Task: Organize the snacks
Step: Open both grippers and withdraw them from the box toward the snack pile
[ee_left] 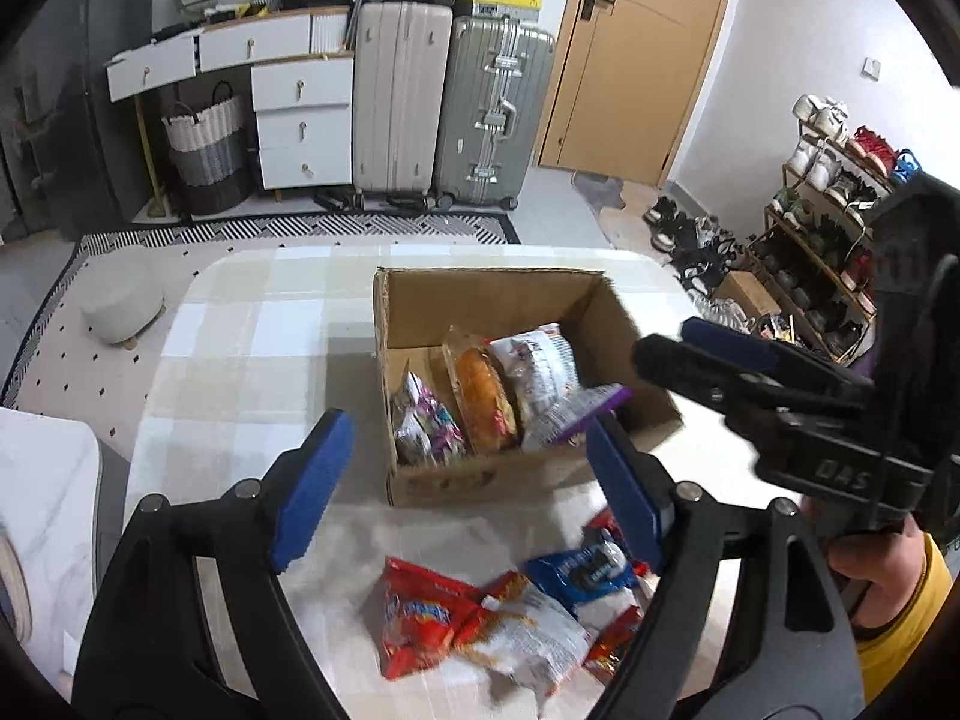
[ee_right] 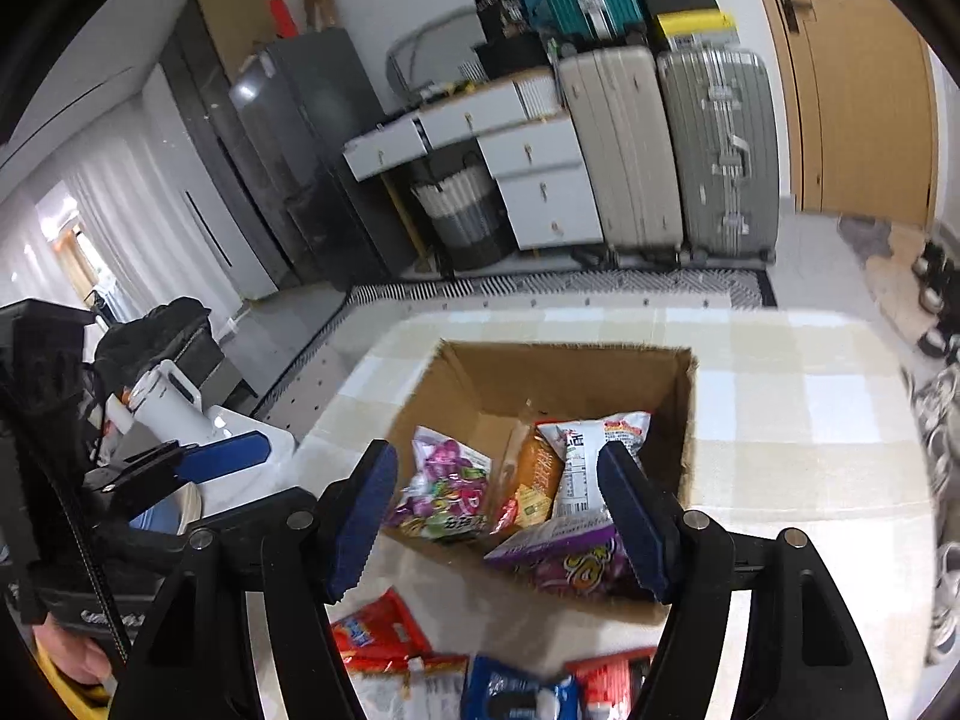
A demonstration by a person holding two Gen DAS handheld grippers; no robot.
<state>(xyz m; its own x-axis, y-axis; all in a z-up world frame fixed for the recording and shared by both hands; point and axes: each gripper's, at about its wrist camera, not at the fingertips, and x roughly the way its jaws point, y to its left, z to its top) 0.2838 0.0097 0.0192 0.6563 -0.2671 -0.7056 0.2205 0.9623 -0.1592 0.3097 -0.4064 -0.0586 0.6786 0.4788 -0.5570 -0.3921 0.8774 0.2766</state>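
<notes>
An open cardboard box (ee_left: 498, 294) stands on the checked table and also shows in the right wrist view (ee_right: 684, 420). It holds several snack packs: a purple candy bag (ee_right: 444, 486), an orange pack (ee_left: 486, 402), a white chip bag (ee_right: 582, 456) and a purple pack (ee_right: 564, 558) lying over its near rim. Loose snacks lie before the box: red packs (ee_left: 420, 618), a blue cookie pack (ee_left: 588, 570). My left gripper (ee_left: 474, 480) is open and empty above the loose snacks. My right gripper (ee_right: 504, 516) is open and empty over the box's near edge; it also shows in the left wrist view (ee_left: 708, 354).
The table (ee_left: 252, 330) has a checked cloth. Beyond it are suitcases (ee_left: 456, 102), white drawers (ee_left: 300, 120), a woven basket (ee_left: 204, 150), a door and a shoe rack (ee_left: 828, 228). A white appliance (ee_right: 174, 402) stands at the table's left.
</notes>
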